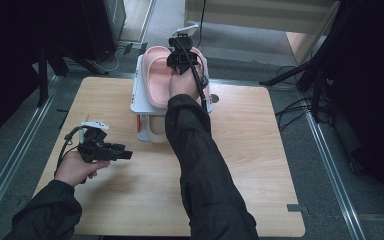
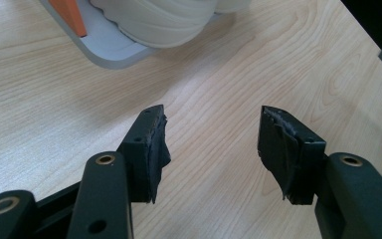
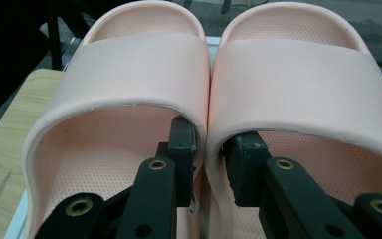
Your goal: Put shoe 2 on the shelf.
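A white two-tier rack stands at the far middle of the bench. On its top shelf lie two pink slippers side by side, toes pointing away; a cream pair sits on the lower shelf, partly hidden under the top one, beside an orange upright.

The right claw reaches over the rack with one jaw inside each slipper, under the straps. The two inner side walls, which touch each other, stand between the pads at a narrow gap; whether the pads press on them I cannot tell.

The left claw hovers wide and empty over bare wood at the near left, well apart from the rack.
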A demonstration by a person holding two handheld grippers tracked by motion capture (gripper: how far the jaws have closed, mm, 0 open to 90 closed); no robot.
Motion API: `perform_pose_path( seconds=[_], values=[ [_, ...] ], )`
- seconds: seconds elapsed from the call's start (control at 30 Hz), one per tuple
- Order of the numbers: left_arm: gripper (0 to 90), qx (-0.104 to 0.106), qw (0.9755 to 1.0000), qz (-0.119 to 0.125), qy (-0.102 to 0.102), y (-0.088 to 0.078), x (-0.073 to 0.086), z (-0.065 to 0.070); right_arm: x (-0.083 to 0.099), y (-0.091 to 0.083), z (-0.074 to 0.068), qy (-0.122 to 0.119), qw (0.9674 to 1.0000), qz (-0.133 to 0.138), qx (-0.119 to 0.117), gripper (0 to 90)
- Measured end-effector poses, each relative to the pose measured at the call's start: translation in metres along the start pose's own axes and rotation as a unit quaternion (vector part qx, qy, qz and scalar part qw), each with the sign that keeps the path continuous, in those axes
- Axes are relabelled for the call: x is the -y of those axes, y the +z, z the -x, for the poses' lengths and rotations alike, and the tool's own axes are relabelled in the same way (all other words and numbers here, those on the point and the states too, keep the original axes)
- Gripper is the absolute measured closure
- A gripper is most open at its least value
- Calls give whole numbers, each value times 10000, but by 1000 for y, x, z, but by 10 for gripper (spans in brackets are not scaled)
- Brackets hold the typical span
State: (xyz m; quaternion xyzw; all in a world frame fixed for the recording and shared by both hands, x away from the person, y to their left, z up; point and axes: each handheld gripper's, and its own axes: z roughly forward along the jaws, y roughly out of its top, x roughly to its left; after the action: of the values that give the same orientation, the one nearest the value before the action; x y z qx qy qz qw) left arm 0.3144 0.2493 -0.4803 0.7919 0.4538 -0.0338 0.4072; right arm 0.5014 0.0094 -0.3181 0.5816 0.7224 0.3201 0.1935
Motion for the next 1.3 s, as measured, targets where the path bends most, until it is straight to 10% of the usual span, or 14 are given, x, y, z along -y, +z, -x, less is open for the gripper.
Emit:
perform_pose_path(
  seconds=[0.9,1.3],
  values=[
    [436,-152,9999,32,-36,-1,0,-3,22,-14,14,-381,9975,91,-584,565],
    [428,-249,9997,54,-15,-1,1,-5,45,-39,17,-641,9887,82,-1356,572]
  ],
)
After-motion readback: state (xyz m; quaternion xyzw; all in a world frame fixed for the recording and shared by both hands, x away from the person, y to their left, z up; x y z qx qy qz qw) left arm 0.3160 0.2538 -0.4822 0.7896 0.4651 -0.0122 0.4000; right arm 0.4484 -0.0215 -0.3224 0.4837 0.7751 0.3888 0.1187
